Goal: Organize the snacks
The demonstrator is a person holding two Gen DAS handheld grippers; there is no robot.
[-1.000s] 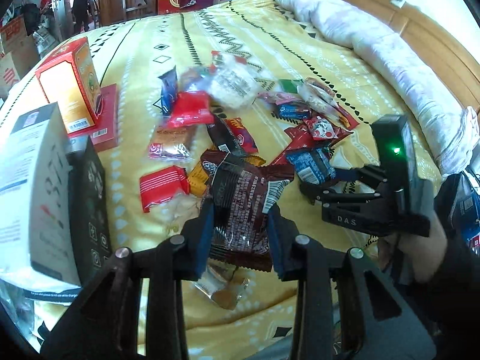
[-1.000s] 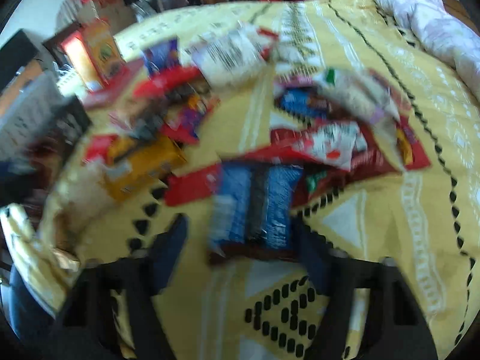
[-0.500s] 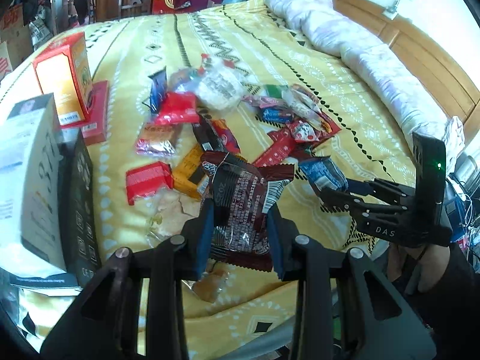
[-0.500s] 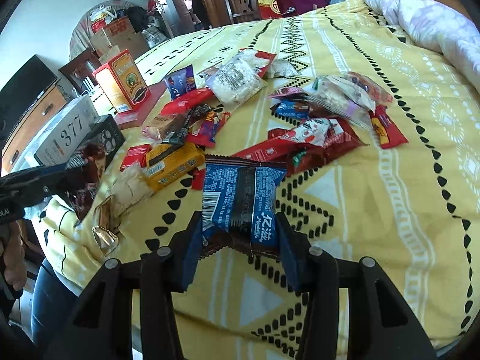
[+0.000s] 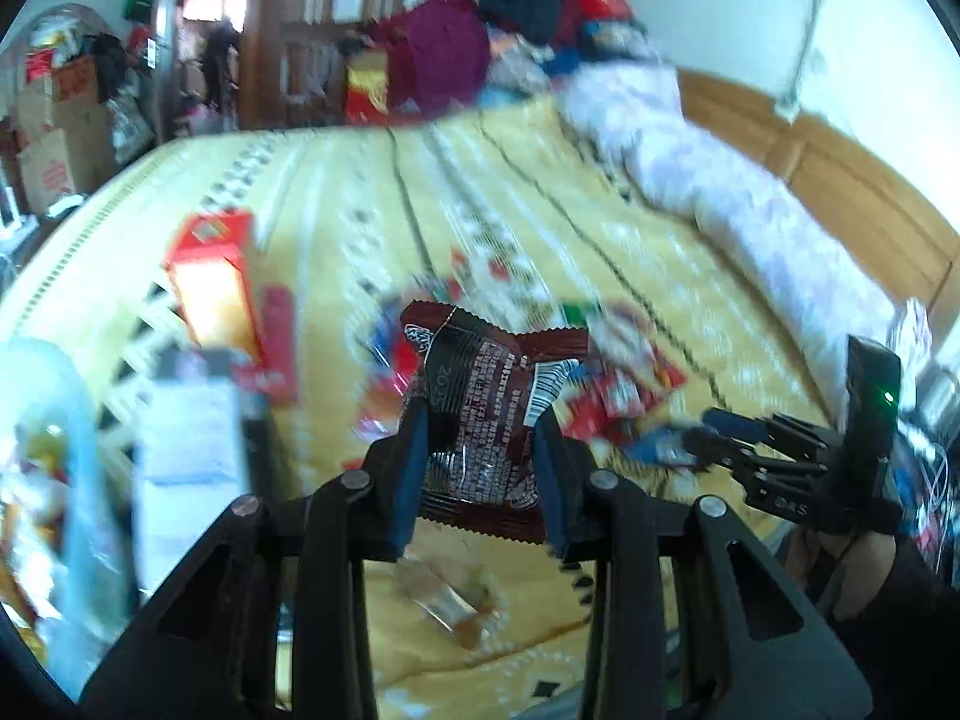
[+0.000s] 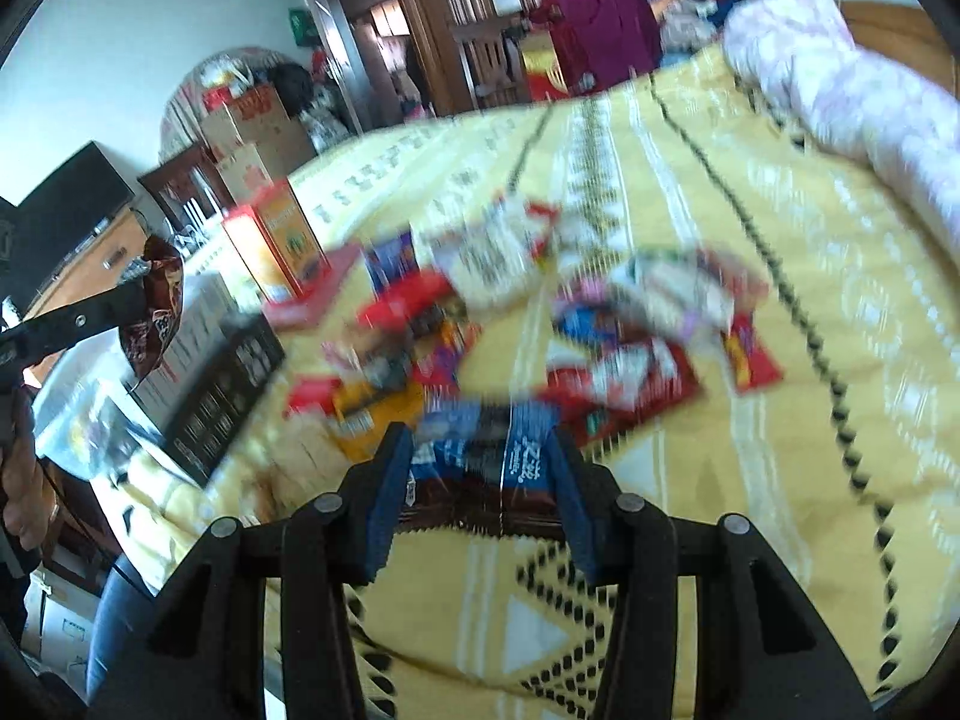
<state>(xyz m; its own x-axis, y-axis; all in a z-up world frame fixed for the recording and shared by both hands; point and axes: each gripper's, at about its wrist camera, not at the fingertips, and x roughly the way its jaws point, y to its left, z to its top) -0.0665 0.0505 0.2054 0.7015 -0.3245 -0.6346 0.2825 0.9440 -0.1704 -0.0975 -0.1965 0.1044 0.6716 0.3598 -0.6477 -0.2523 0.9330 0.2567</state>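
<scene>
My left gripper (image 5: 480, 456) is shut on a dark brown snack packet (image 5: 486, 408) and holds it above the bed; the packet also shows at the left of the right wrist view (image 6: 157, 315). My right gripper (image 6: 480, 480) is shut on a blue snack packet (image 6: 486, 450), lifted above the yellow bedspread (image 6: 750, 450). The right gripper also shows at the right of the left wrist view (image 5: 714, 426). A blurred pile of loose snack packets (image 6: 570, 312) lies on the bed beyond both grippers.
An orange carton (image 6: 273, 246) stands on a flat red box (image 6: 312, 297) at the left of the pile. A white and black box (image 6: 216, 378) sits at the bed's left edge. A rolled pale quilt (image 6: 858, 90) lies along the wooden headboard (image 5: 852, 192).
Both grippers have risen and tilted up with their packets, so more of the room shows. The views are now motion-blurred.
</scene>
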